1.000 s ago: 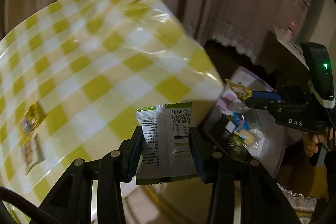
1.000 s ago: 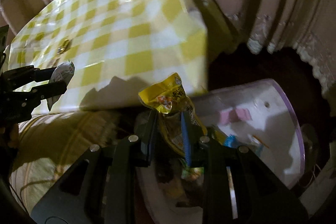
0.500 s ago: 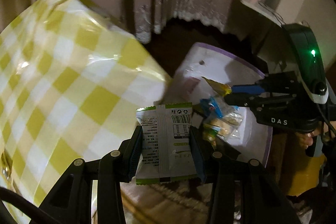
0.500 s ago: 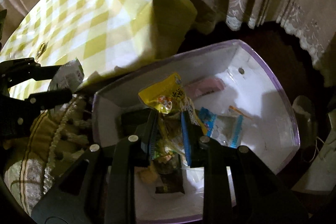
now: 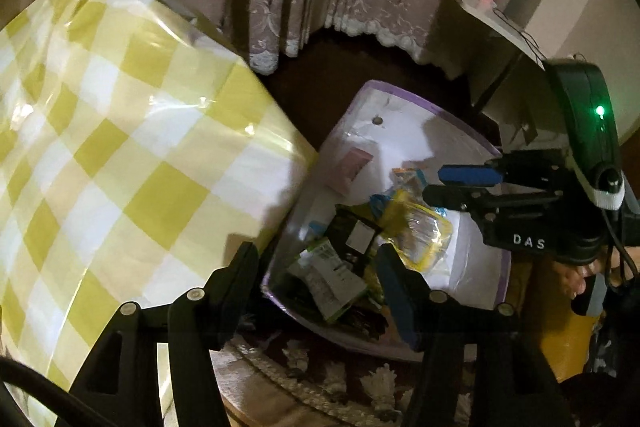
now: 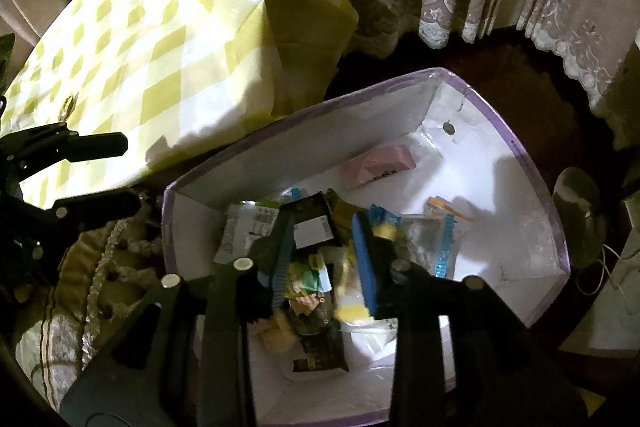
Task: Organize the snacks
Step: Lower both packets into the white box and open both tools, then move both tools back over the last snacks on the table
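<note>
The only writing I can read is "DAS" in white on the black body of the right tongs [image 5: 464, 183]; print on the snack packets [image 6: 316, 255] is too blurred. Both tongs point steeply down over the purple-rimmed white box [image 6: 532, 171] beside the yellow-checked bench [image 5: 132, 155]. Left tongs [image 5: 316, 283] and right tongs are both spreading, nothing pinched; the packets lie heaped in the box below.
</note>
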